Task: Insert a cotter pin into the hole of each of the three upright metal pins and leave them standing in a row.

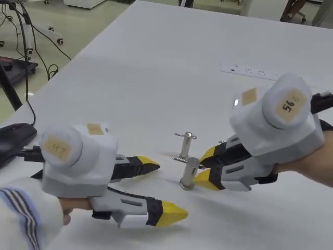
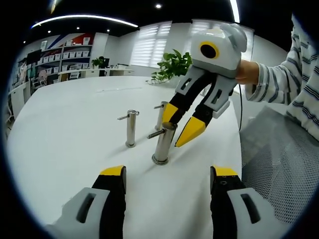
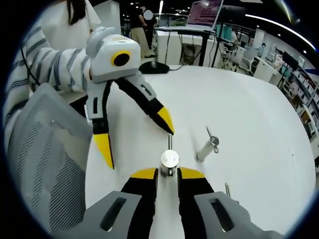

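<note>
left gripper (image 1: 164,190): nearest to me, low over the white table (image 1: 156,78). My jaws here are spread wide with nothing between them, and their yellow tips point toward the pins.
striped sleeve (image 1: 21,213): covers my forearm behind the left gripper.
near metal pin (image 1: 188,172): upright on its flanged base, just past the left gripper's tips.
first cotter pin (image 1: 179,159): passes through the hole near the top of the near metal pin and sticks out to one side.
right gripper (image 1: 204,166): comes in from my right. My jaws here are drawn narrow and stand on either side of the near metal pin's upper part. I cannot tell whether they press on it.
second metal pin (image 1: 184,147): upright, a little behind the near metal pin and apart from it.
second cotter pin (image 1: 186,136): sits crosswise through the top of the second metal pin.
third metal pin (image 2: 160,117): in the left gripper view it stands upright behind the near metal pin, close beside the right gripper's jaws, with a cross-piece at its top.
power strip (image 1: 250,70): lies flat on the far side of the table, well apart from the pins.
</note>
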`<state>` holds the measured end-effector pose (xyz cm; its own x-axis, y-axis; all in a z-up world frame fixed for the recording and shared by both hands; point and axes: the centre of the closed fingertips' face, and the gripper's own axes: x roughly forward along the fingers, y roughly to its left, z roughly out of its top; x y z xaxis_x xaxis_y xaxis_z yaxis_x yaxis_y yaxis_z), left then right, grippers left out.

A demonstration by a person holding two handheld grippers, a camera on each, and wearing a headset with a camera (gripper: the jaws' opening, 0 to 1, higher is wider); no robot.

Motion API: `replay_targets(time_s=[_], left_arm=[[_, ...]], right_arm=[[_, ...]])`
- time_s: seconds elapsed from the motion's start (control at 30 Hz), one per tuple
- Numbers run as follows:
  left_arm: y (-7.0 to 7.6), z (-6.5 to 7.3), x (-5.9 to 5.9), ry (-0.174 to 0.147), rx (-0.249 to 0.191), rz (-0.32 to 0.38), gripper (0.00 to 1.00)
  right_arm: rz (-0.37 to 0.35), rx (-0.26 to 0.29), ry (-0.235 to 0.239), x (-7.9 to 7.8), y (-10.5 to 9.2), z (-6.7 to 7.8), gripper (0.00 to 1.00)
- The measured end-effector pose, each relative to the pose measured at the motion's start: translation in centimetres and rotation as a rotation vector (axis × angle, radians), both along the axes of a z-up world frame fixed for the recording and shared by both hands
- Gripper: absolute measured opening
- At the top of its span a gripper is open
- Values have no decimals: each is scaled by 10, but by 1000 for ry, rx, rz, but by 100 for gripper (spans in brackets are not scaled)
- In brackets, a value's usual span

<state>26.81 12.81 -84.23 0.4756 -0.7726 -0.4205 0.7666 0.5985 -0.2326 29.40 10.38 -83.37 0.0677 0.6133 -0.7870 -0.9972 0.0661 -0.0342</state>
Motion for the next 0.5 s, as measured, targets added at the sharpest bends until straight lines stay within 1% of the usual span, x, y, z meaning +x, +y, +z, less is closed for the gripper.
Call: replay_targets(time_s=[0.03,0.1,0.13,0.2,0.27,0.33,0.4,0.47,0.5], left_arm=[[2,3,-1,-7,-5,8,73],[3,6,-2,3,-25,25,80],[4,10,-4,1,-44,33,83],[5,16,-6,-8,-60,45,88],[6,20,-9,-15,-74,59,91],[7,24,-11,-15,-86,71,96],[9,25,-13,-9,-89,87,99],[11,25,-17,0,-83,96,99],[12,25,-19,-1,-77,98,99]], right_arm=[[-1,4,0,0,1,0,18],[-4,11,4,1,4,0,19],[-8,15,6,2,5,-1,20],[-11,19,4,2,6,-1,23],[-12,22,5,3,8,-3,23],[-14,33,14,3,11,-4,23],[-14,38,18,2,14,-5,22],[-16,43,21,2,16,-5,22],[-16,46,20,3,17,-6,22]])
